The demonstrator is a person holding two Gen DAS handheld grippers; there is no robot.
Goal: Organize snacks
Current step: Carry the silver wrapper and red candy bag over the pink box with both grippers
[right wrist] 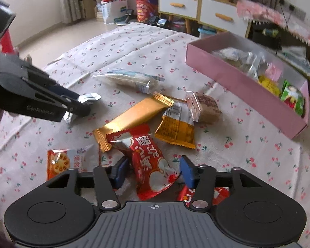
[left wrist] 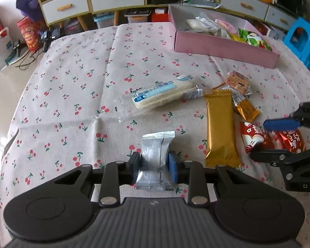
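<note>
My left gripper is shut on a small silver snack packet, held upright just above the cherry-print tablecloth. The right wrist view shows the same left gripper with the silver packet at its tip. My right gripper has a red snack packet between its blue pads, which touch both its sides. In the left wrist view, the right gripper straddles that red packet. A pink box holding several snacks stands at the far right.
Loose on the cloth lie a gold bar, an orange packet, a clear-wrapped brown biscuit, a long white pastry pack, a lotus-print packet and a second red packet. A blue stool stands past the table.
</note>
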